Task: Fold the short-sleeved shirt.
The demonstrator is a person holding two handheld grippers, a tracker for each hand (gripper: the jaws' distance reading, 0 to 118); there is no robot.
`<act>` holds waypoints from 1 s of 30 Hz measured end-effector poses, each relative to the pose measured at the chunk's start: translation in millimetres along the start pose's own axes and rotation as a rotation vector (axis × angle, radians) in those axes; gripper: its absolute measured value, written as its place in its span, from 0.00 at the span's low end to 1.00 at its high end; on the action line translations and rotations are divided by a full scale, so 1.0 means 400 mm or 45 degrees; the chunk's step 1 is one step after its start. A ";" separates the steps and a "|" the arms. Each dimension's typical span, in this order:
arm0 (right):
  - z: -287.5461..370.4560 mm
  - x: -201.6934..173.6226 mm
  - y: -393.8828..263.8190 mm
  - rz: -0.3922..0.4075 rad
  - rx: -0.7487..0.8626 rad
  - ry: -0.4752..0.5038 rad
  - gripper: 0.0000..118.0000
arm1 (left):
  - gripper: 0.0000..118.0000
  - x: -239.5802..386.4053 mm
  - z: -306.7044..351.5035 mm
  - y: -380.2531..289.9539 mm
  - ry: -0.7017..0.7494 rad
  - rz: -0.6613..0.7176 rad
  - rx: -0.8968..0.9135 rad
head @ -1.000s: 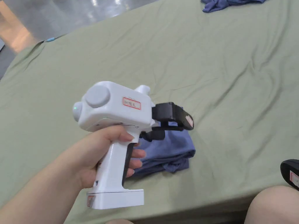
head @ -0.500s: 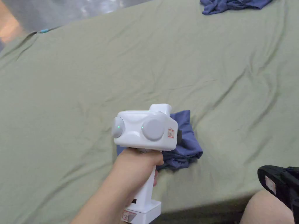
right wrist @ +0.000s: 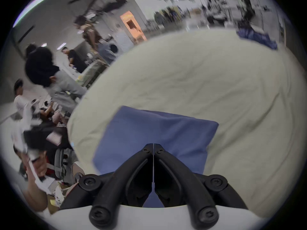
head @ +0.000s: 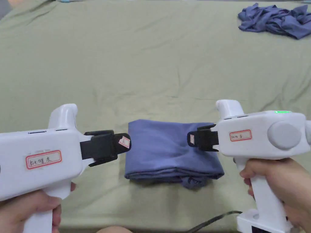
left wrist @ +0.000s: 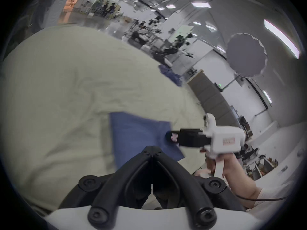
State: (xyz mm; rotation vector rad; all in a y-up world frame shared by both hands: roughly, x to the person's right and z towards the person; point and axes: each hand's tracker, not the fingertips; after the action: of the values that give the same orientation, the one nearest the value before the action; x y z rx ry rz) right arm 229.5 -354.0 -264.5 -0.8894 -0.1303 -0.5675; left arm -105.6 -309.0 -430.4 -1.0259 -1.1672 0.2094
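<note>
The short-sleeved shirt [head: 171, 151], blue and already folded into a compact rectangle, lies on the green cloth-covered table [head: 152, 60] close to its near edge, midway between two handheld tools. At left, the left gripper [head: 126, 142] hovers just beside the shirt's left edge, its jaws pressed together and gripping nothing, as the left gripper view confirms. At centre, the bundle shows a smooth top layer, stacked folds along its near edge and a small bunch of fabric [head: 193, 183] poking out at the near right corner. At right, the right gripper [head: 192, 140] hangs over the shirt's right edge, its jaws likewise closed on nothing in the right gripper view, apparently clear of the cloth. Far right, a crumpled pile of similar blue clothing [head: 275, 19] sits at the far side of the table, well apart from the work. The shirt appears light, soft and limp, likely to sag or unfold if lifted by one layer; any further tidying would best pinch all the layers together at the two side edges, or nip the stray bunch at the near right corner and tuck it under. The fold looks essentially finished
</note>
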 end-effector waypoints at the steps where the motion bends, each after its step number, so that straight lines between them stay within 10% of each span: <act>1: -0.033 0.015 0.005 -0.030 -0.053 -0.029 0.03 | 0.00 -0.030 -0.003 -0.012 0.052 0.041 -0.041; 5: -0.058 0.055 -0.013 -0.114 -0.077 0.035 0.03 | 0.00 -0.140 -0.031 -0.031 -0.089 0.155 -0.095; 8: -0.042 0.064 -0.030 -0.112 -0.087 0.024 0.03 | 0.75 -0.219 -0.107 -0.013 -0.242 0.389 -0.141; 9: -0.041 0.067 -0.033 -0.116 -0.087 0.025 0.03 | 0.85 -0.232 -0.143 -0.002 -0.278 0.433 -0.177; 15: -0.026 0.040 -0.046 -0.106 -0.079 0.004 0.03 | 0.77 -0.206 -0.331 0.047 -0.355 0.437 -0.298; 17: -0.019 0.030 -0.043 -0.082 -0.080 -0.009 0.03 | 0.21 -0.179 -0.365 0.065 -0.384 0.418 -0.325; 27: 0.293 -0.027 -0.039 0.077 0.169 0.170 0.03 | 0.20 -0.157 -0.161 0.197 0.013 -0.117 -0.392; 30: 0.421 -0.069 -0.066 0.074 0.299 0.395 0.03 | 0.20 -0.272 -0.004 0.295 0.287 -0.179 -0.422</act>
State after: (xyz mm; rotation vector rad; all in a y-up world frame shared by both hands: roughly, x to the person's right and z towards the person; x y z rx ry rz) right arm 213.0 -226.7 -148.8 -0.5674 0.1084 -0.6152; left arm -109.6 -311.9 -590.8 -1.2156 -1.0819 -0.2140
